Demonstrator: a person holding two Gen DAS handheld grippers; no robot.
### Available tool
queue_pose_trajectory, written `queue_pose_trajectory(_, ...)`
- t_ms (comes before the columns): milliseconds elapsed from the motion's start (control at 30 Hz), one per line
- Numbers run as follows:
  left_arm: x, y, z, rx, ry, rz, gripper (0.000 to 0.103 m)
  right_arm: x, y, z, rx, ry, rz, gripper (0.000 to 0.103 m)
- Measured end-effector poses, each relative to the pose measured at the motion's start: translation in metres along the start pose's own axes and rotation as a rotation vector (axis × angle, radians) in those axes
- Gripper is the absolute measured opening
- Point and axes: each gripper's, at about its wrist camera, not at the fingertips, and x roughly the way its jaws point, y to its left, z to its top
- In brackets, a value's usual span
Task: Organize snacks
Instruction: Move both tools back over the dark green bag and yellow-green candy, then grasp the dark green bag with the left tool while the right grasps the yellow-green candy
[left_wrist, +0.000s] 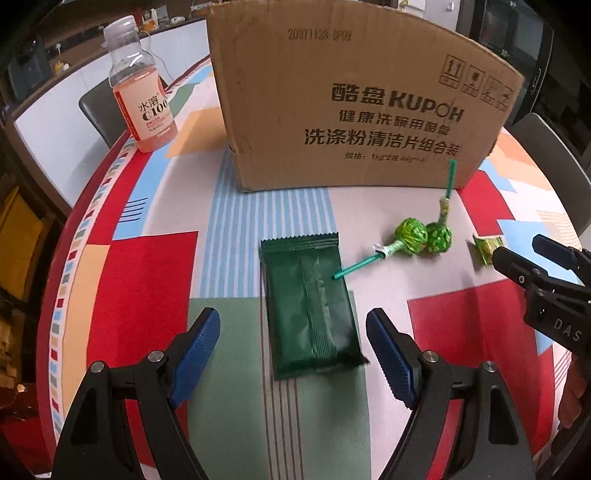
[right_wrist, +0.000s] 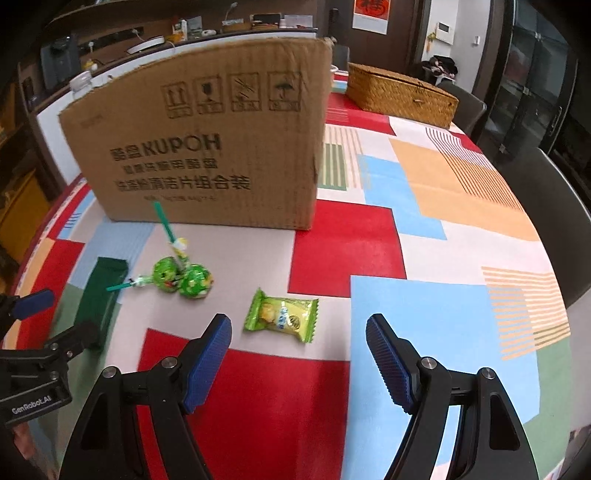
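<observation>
With the left gripper (left_wrist: 293, 349) wide and empty over the dark green packet (left_wrist: 310, 306) lying flat on the tabletop (left_wrist: 147, 266), lower squarely astride its long sides before closing (the right gripper (right_wrist: 299, 354), equally wide, hangs near the light green candy (right_wrist: 282, 314)).

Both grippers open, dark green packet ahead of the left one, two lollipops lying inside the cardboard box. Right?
Not quite: the two lollipops lie on the tablecloth in front of the cardboard box, as the left wrist view shows. The rest holds: left gripper and right gripper open, dark green packet ahead.

Before the brown cardboard box (left_wrist: 351, 99): a dark green snack packet (left_wrist: 310, 306), two bright green lollipops (left_wrist: 424, 236), a lime-yellow candy wrapper (right_wrist: 281, 314), all on a red, blue, orange and white patchwork tablecloth (right_wrist: 424, 258).
</observation>
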Motion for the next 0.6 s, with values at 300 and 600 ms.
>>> queue_pose_trajectory(300,0.016,0.002,0.011,-0.015,0.016,0.002,0.078,0.019,-0.004,0.004,0.017,0.024,-0.004,0.076)
queue_pose_trajectory(600,0.022,0.003,0.011,-0.009,0.018,-0.018,0.054,0.032,-0.003,0.004,0.024,0.038,0.012,0.073)
